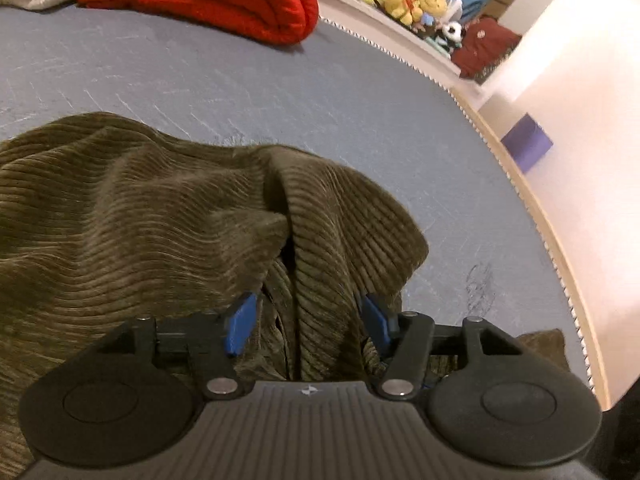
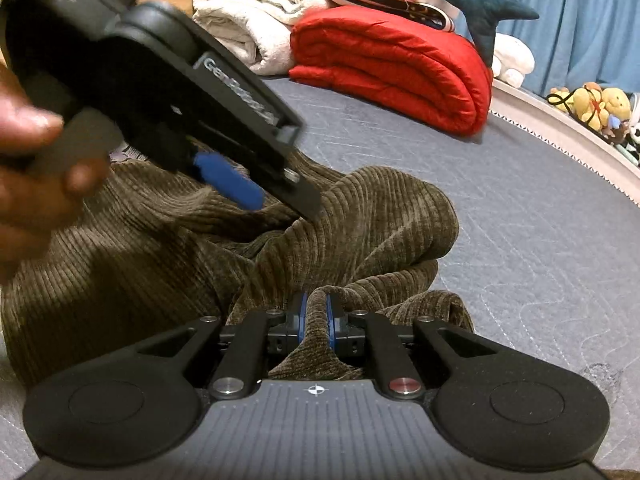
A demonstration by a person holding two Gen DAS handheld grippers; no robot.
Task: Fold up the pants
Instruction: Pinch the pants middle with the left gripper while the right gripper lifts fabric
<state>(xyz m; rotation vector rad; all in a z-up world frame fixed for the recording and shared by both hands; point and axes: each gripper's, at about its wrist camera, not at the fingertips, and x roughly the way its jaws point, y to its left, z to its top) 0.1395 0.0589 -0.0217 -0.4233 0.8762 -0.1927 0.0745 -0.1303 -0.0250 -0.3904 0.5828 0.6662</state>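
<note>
Olive-brown corduroy pants lie bunched on a grey-blue mattress; they also show in the right wrist view. My left gripper is open, its blue pads wide apart with a raised fold of the pants between them. It also appears from the side in the right wrist view, over the pants. My right gripper is shut on a fold of the pants near their right edge.
A folded red quilt and a white blanket lie at the far end of the mattress. Plush toys sit beyond the mattress edge. A purple box stands on the floor to the right.
</note>
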